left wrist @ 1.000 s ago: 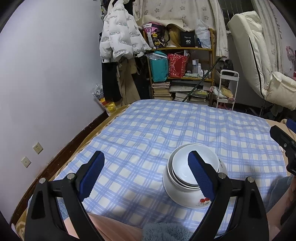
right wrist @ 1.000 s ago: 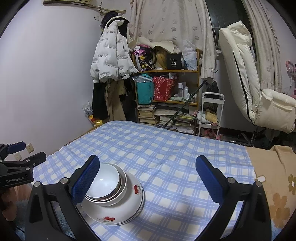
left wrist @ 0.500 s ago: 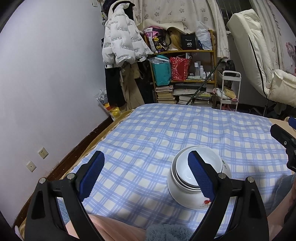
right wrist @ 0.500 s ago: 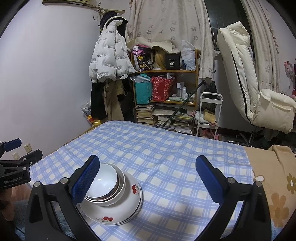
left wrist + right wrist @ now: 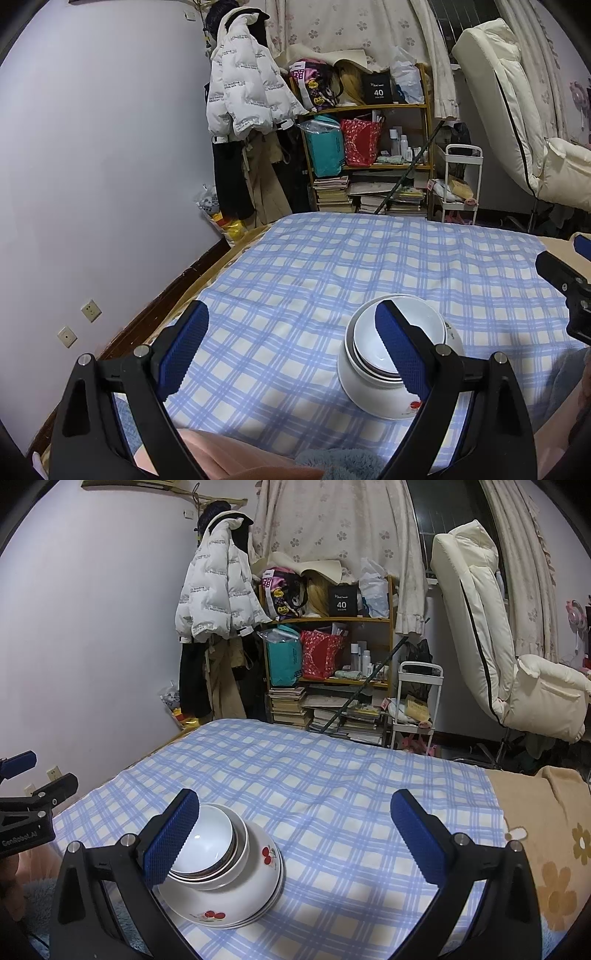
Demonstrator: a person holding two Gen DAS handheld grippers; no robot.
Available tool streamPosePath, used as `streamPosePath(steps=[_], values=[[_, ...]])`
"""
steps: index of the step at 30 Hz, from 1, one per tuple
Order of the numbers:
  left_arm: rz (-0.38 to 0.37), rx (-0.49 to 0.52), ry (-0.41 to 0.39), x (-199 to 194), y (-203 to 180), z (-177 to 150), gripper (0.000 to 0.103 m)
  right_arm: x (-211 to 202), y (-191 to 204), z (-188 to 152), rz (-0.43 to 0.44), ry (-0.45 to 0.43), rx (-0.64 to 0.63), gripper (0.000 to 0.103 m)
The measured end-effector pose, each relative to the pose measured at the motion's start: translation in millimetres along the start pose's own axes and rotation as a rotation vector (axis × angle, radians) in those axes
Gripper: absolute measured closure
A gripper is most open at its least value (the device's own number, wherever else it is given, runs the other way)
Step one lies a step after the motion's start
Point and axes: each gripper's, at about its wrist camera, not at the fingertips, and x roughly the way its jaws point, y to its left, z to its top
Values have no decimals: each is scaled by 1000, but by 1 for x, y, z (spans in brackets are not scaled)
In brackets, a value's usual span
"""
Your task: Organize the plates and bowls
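Observation:
A nested stack of white bowls (image 5: 373,380) with red cherry prints sits on the blue checked cloth (image 5: 332,266) near its front edge. It also shows in the right wrist view (image 5: 236,882), resting on plates. My left gripper (image 5: 291,354) is open and empty, held above and behind the stack, with its right finger in front of the bowls. My right gripper (image 5: 295,838) is open and empty, its left finger in front of the top bowl (image 5: 210,845). Each gripper shows at the edge of the other's view.
A beige flowered blanket (image 5: 546,830) lies right of the cloth. Beyond the bed stand a cluttered shelf (image 5: 332,664), a white cart (image 5: 413,709), hanging coats (image 5: 218,590) and a white recliner (image 5: 498,635). The wall (image 5: 92,184) runs along the left.
Both grippers have drawn back and tilted up a little, so the bowls sit lower in view. The stack has not moved. Both grippers stay open.

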Motion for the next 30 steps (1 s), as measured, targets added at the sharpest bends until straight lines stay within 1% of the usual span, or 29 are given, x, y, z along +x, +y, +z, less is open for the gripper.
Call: streamPosePath(steps=[17,30], values=[[10,-6,-19,-1,3,0,12,-1,-3,-4,-6,11,-4,0],[11,-5,-15,-1,3,-1,12,-1,-5,-4,-4,12,-3,0]])
